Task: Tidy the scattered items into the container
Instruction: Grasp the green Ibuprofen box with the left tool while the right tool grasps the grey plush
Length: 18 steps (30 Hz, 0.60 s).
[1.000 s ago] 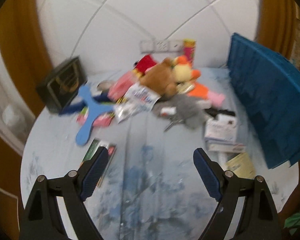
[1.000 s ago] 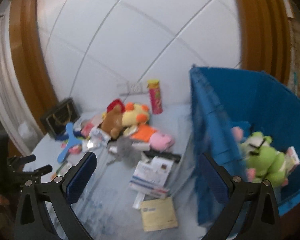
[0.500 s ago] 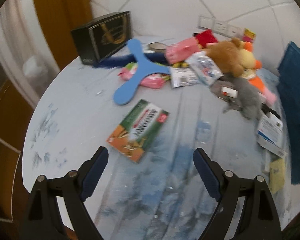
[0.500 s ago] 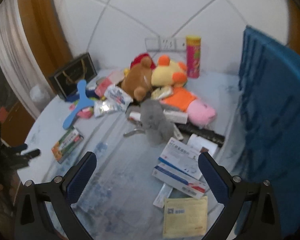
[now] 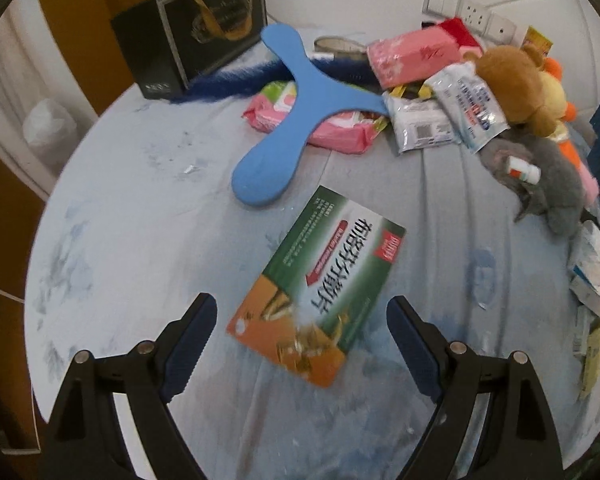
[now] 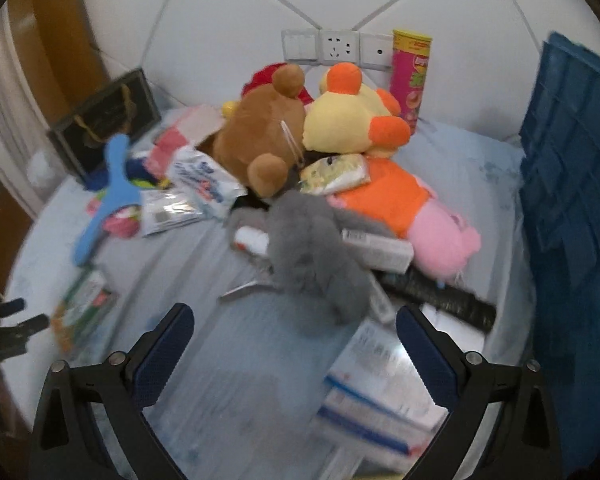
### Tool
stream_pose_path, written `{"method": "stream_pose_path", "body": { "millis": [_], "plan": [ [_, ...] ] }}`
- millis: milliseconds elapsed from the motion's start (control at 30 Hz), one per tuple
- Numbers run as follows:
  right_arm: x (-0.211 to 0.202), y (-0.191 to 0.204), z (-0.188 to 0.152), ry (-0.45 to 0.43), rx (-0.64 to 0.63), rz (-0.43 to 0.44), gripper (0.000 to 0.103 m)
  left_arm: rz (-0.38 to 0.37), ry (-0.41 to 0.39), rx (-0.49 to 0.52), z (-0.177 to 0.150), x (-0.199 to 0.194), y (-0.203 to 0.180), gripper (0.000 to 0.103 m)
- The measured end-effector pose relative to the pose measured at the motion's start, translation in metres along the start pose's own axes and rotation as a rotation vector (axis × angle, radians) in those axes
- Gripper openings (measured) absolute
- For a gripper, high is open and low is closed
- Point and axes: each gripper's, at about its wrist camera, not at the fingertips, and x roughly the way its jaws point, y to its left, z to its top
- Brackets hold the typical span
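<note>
A flat green and orange box (image 5: 320,280) lies on the pale blue cloth. My left gripper (image 5: 300,312) hangs open just over it, the box's near end between the two blue pads with no contact. My right gripper (image 6: 294,320) is open with nothing in it, and a grey plush toy (image 6: 312,256) lies just beyond its fingertips. A stack of white and blue boxes (image 6: 372,392) lies blurred by its right finger. The blue container (image 6: 572,200) stands at the right edge, its inside hidden. The left gripper (image 6: 8,320) shows at the far left of the right wrist view.
A blue boomerang (image 5: 296,112), pink packets (image 5: 412,56) and a black gift bag (image 5: 196,40) lie at the back left. A brown teddy (image 6: 264,140), a yellow plush (image 6: 352,120), an orange and pink plush (image 6: 420,216) and a snack tube (image 6: 410,76) crowd the back. The round table's edge (image 5: 44,240) is at the left.
Both grippers have dropped toward the table. The left swung over to the green box, which now sits between its fingers. The right closed in on the grey plush; the container slid to the right edge.
</note>
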Motion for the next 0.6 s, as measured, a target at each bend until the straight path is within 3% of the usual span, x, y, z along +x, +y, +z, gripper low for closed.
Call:
{"method": "stream_pose_path", "body": {
  "millis": [267,467,600],
  "plan": [
    [0.055,-0.001,0.022,0.075,-0.015,-0.047,0.103,-0.040,0.081,0.054,0.018,0.051,-0.012,0.087],
    [0.086,-0.001,0.027,0.125,-0.032,-0.065,0.103,-0.077,0.091,0.083,0.026,0.062,-0.020,0.098],
    [0.104,0.000,0.030,0.138,-0.051,-0.097,0.103,-0.034,0.106,0.152,0.022,0.066,-0.036,0.099]
  ]
}}
